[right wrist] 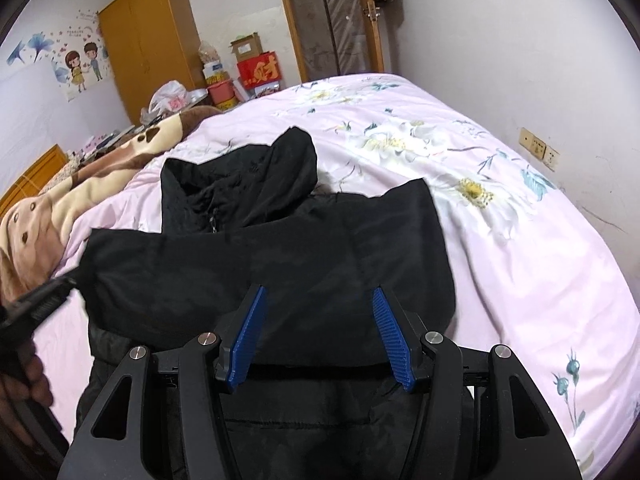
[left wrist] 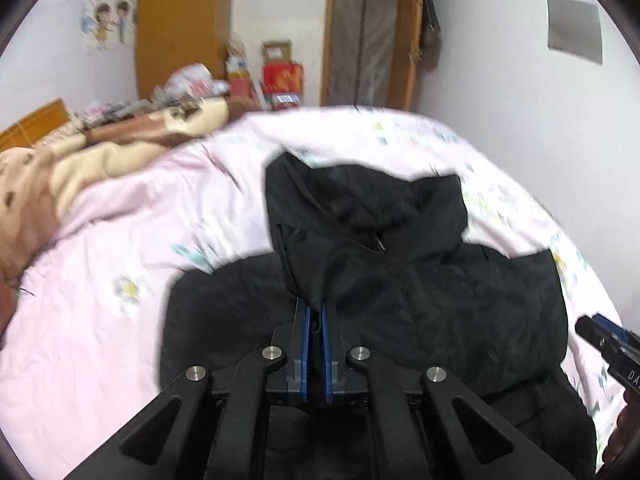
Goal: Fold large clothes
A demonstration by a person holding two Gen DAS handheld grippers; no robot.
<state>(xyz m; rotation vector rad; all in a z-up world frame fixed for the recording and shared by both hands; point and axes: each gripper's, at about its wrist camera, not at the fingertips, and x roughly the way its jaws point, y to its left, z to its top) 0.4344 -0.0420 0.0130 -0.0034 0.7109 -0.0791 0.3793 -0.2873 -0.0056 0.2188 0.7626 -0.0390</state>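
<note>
Black hooded jacket (right wrist: 280, 248) is lying on the pink floral bedspread (right wrist: 520, 248), near my edge of the bed. Its long axis is running away from me, with the hood (right wrist: 240, 176) pointing at the far side toward the wardrobe (right wrist: 152, 40) and doorway, hem end toward me. One sleeve is lying folded crosswise over the chest.

My left gripper (left wrist: 315, 312) is clenching a bunch of jacket fabric, blue pads nearly together with cloth pinched between them. In the right view it is showing at the left edge, gripping the end of the crosswise sleeve.

My right gripper (right wrist: 318, 296) is hanging released over the lower body of the jacket, blue fingers (right wrist: 390, 336) spread wide, nothing between them.

A brown and cream blanket (right wrist: 80, 184) is bunching along the left side of the bed.
</note>
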